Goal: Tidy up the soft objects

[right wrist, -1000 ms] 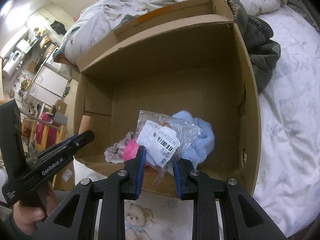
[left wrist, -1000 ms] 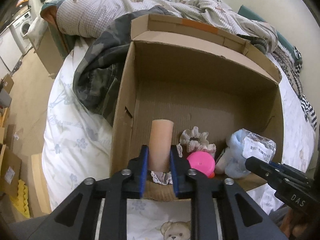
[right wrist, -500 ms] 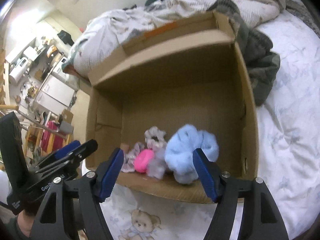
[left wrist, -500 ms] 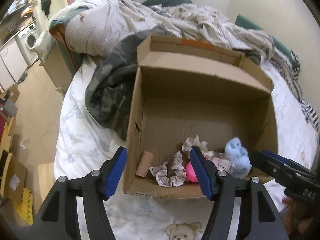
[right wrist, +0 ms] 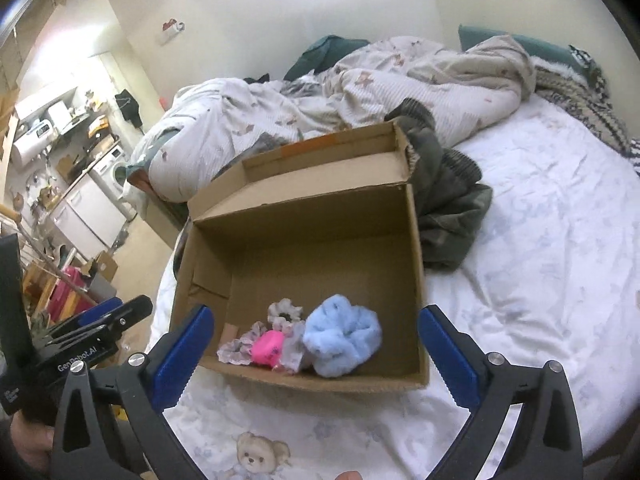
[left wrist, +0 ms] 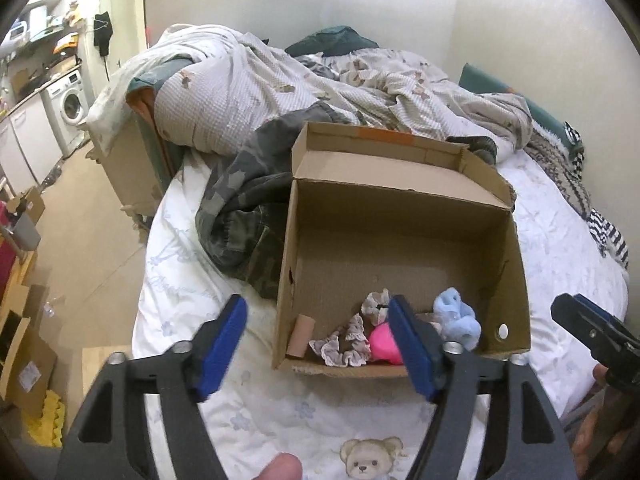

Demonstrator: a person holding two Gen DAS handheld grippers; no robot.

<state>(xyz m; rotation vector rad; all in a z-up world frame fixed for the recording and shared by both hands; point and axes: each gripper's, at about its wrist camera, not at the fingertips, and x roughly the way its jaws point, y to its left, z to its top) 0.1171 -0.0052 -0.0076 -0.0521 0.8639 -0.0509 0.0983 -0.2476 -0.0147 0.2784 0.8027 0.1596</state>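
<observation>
Cardboard box [left wrist: 400,216] sits open on the bed [right wrist: 540,260], flaps up, near the bed's front edge. Soft things bunched along the box's near wall.

Left hand-held gripper [left wrist: 324,346]: fingers spread wide, nothing between them, held above the bed short of the box. Its right finger [left wrist: 412,348] blocks part of the pile in the left view.

Right hand-held gripper [right wrist: 316,360]: also spread wide and empty, held in front of the box.

In the box, from the left side: tan roll [left wrist: 301,335] leaning at the left wall, only a sliver of it showing in the right view. Lace scrunchie [left wrist: 340,344] just beside it. Pink item [right wrist: 267,347] touching the scrunchie; rounded, kind unclear. Pale scrunchie [right wrist: 284,312] just behind. Clear bag [right wrist: 294,350] wedged between pink item and blue fluff [right wrist: 342,336]; contents hard to make out. Blue fluff is the largest piece, near the box's middle-right.

Right half of the box floor bare. Small hole [left wrist: 502,330] in the right wall.

Camouflage jacket [left wrist: 240,216] heaped against the box's left and back sides, partly hidden behind it. Rumpled quilt [left wrist: 280,92] beyond. Bear print [left wrist: 372,458] on the sheet, cut off at the frame's bottom edge.
</observation>
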